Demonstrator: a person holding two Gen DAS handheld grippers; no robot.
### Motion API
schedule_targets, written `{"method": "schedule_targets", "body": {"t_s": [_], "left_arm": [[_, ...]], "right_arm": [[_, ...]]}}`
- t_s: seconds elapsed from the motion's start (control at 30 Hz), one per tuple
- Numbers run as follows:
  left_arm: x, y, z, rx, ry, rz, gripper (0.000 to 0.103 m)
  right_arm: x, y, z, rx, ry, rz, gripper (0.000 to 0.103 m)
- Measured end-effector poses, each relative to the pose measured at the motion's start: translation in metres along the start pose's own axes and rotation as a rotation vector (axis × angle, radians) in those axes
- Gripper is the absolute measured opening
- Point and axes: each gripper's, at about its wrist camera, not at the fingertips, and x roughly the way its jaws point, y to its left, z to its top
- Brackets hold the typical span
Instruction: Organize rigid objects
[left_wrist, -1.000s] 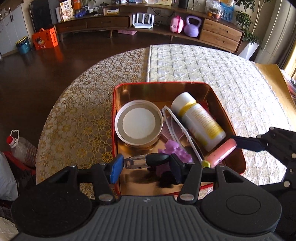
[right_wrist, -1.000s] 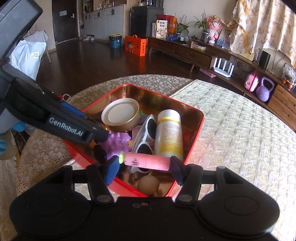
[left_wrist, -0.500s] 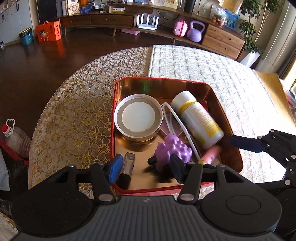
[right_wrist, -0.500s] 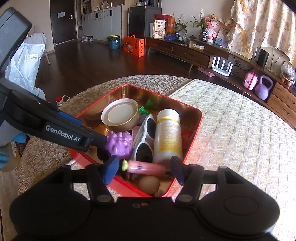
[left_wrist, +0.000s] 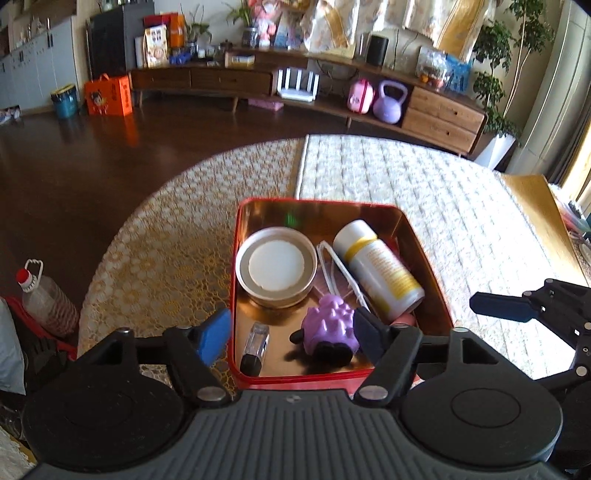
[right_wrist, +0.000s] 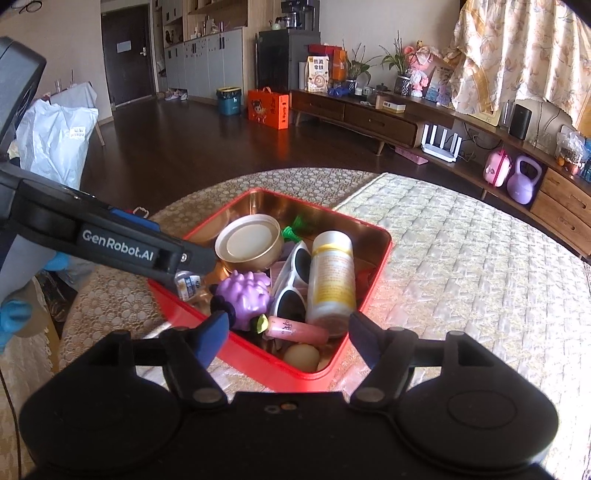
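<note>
Table (left_wrist: 424, 192): round top under a lace cloth on its left part and a quilted pale mat on its right part; it carries one tin.
Red tin (left_wrist: 233, 295): rectangular, gold inside, set near the table's near edge, straddling the seam between lace and mat; every loose item lies inside it.
Left gripper (left_wrist: 288, 334): hovers over the tin's near left corner; its jaws have just been opening and now stand wide with nothing pressed between them, the blue pad (left_wrist: 214, 334) outside the tin's left wall.
Right gripper (right_wrist: 286, 338): hovers over the tin's near right corner, jaws also just opened and now wide, gripping nothing; the pink tube lies below the gap, untouched.
White bottle (left_wrist: 378, 269): on its side along the tin's right wall, yellow label up.
Round lidded tub (left_wrist: 276, 266): in the tin's far left corner.
Sunglasses (right_wrist: 293, 284): white frame, dark lenses, wedged between tub and bottle.
Purple spiky toy (left_wrist: 330, 328): middle of the tin's near edge.
Pink tube (right_wrist: 297, 328): lying flat beside the bottle's base, near right corner.
Small clear vial (left_wrist: 255, 347): dark cap, flat in the near left corner.
Egg-shaped item (right_wrist: 301, 356): pale, tucked in the near right corner.
Green piece (right_wrist: 295, 230): small, against the far wall behind the tub.
</note>
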Motion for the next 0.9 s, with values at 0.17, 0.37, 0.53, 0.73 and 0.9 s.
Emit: {"method": "schedule_targets", "body": {"t_s": [0.17,0.37,0.53,0.73,0.9], "left_arm": [[-0.014,-0.001,-0.003,-0.005,-0.044,0.002,0.074],[-0.031,-0.010,-0.011,0.015,-0.093,0.005,0.082],[-0.046,-0.021,-0.018,0.029,-0.119,-0.002,0.083],[-0.061,-0.032,-0.025,0.036,-0.143,-0.016,0.085],[-0.073,-0.045,-0.032,0.062,-0.172,-0.024,0.102]], "right_arm": [[-0.024,-0.005,-0.005,0.037,-0.040,0.023,0.084],[-0.051,-0.017,-0.011,0.097,-0.092,0.042,0.090],[-0.072,-0.029,-0.019,0.137,-0.151,0.071,0.098],[-0.094,-0.042,-0.029,0.188,-0.224,0.076,0.103],[-0.109,-0.050,-0.040,0.219,-0.265,0.065,0.103]]}}
